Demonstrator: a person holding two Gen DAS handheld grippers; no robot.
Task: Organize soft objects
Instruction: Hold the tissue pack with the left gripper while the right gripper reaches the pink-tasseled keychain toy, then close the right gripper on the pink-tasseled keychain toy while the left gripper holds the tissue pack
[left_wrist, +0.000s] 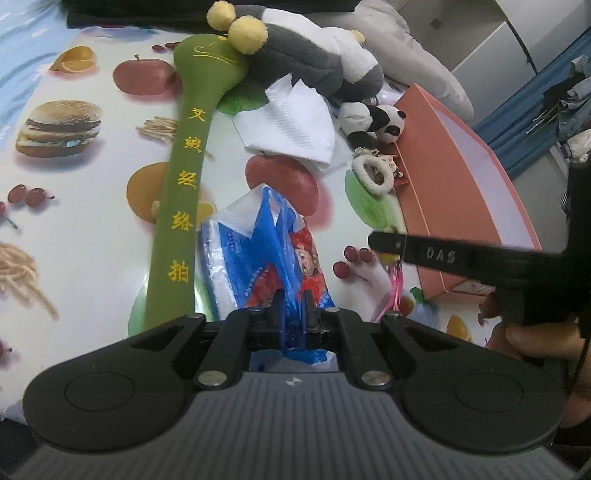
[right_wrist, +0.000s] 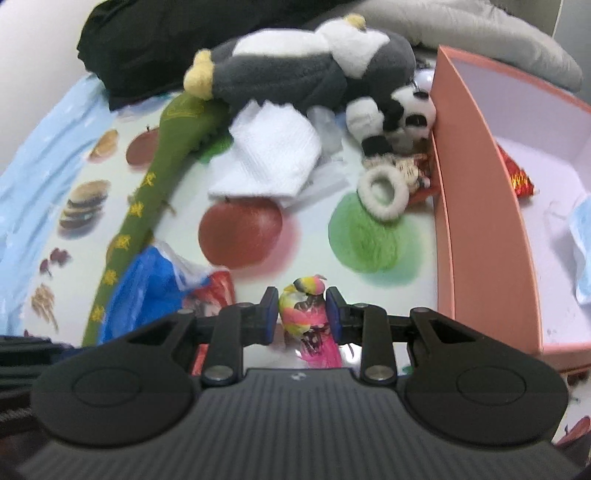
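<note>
The left gripper (left_wrist: 293, 306) is clamping a fold of the blue plastic bag (left_wrist: 266, 254), which is trailing onto the fruit-print tablecloth (left_wrist: 74, 177) beside the green fabric patter (left_wrist: 184, 192). The film looks light, limp and slippery, so a bunched fold is probably holding better than a single layer. The right gripper (right_wrist: 302, 314) is holding the small multicoloured plush (right_wrist: 304, 314) between its pads, just beside the pink box (right_wrist: 480, 221). This toy appears soft and light; gripping its body mid-section is likely adequate.
</note>
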